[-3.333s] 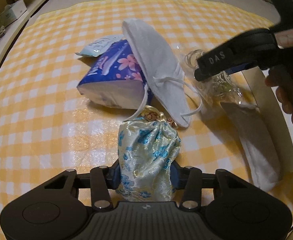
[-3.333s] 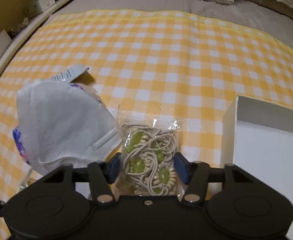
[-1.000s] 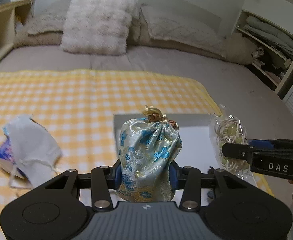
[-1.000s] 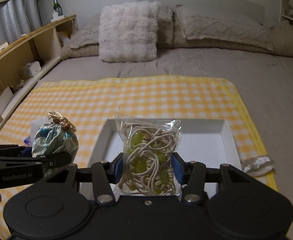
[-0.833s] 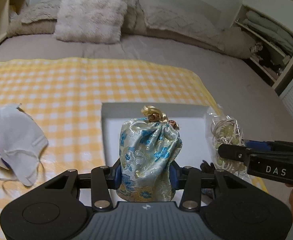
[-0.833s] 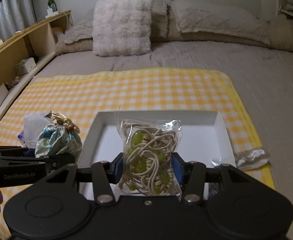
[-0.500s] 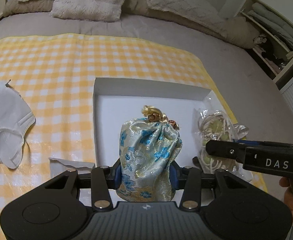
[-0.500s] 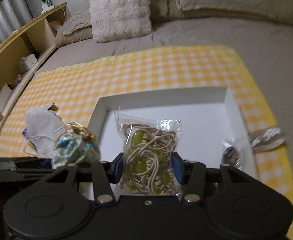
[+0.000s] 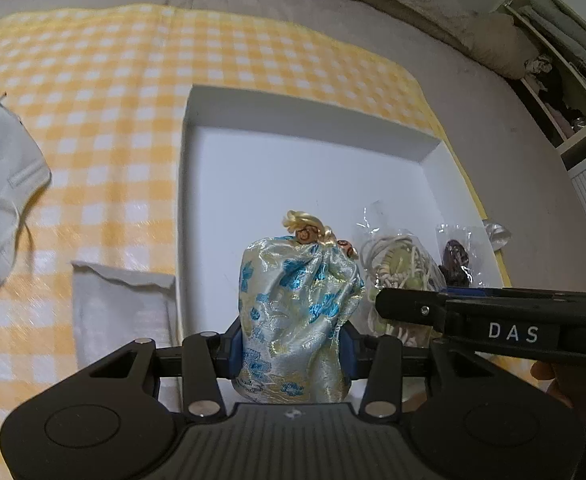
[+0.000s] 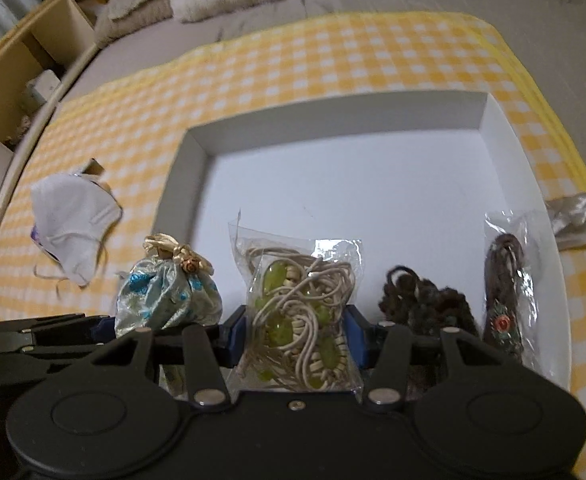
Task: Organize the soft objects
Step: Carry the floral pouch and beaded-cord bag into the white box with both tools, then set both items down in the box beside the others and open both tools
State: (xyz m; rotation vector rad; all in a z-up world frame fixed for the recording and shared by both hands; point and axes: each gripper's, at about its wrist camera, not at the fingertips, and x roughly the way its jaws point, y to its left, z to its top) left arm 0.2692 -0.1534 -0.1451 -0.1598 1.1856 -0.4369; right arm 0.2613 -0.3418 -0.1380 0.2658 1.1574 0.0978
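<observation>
Over the white tray's (image 9: 189,200) near edge, left gripper (image 9: 291,346) clamps brocade pouch (image 9: 297,304), right gripper (image 10: 295,342) bead bag (image 10: 301,320)

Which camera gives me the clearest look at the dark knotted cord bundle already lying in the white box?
The right wrist view: the dark cord bundle lies unobstructed in the white box, right of the right gripper. In the left wrist view it is hidden behind the right gripper.

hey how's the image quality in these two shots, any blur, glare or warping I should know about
Left wrist view: strong fisheye bend at the edges, checked cloth smeared by motion blur, pouch in the left gripper sharp, dim warm light. Right wrist view: same warping, tray rim and cloth soft, glare on the clear bag in the right gripper.
</observation>
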